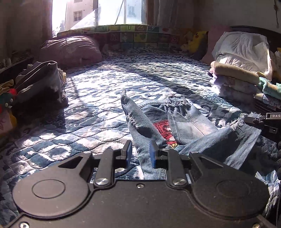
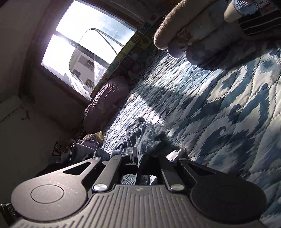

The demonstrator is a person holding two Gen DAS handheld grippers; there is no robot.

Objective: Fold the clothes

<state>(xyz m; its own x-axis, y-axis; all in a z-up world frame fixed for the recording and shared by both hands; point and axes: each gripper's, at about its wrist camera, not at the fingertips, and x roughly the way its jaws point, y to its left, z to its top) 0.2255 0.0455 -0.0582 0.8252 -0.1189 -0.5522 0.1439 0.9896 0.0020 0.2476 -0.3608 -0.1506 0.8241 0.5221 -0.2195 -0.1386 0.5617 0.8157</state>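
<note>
There is one pair of jeans (image 1: 184, 129) on the bed (image 1: 98, 98), near 6 o'clock in the left wrist view. The jeans have two legs and one red patch (image 1: 164, 128). There are two grippers: the left gripper (image 1: 140, 154) at 6 o'clock and the right gripper (image 1: 263, 121) at 3 o'clock. Each gripper has two fingers. One big purple pillow (image 1: 70, 50) lies at 10 o'clock. One yellow soft toy (image 1: 196, 42) sits at 1 o'clock. There are two piles of clothes: one pile (image 1: 235, 80) at 2 o'clock and one pile (image 1: 40, 82) at 9 o'clock. There is one window (image 1: 105, 12) at 12 o'clock.
</note>
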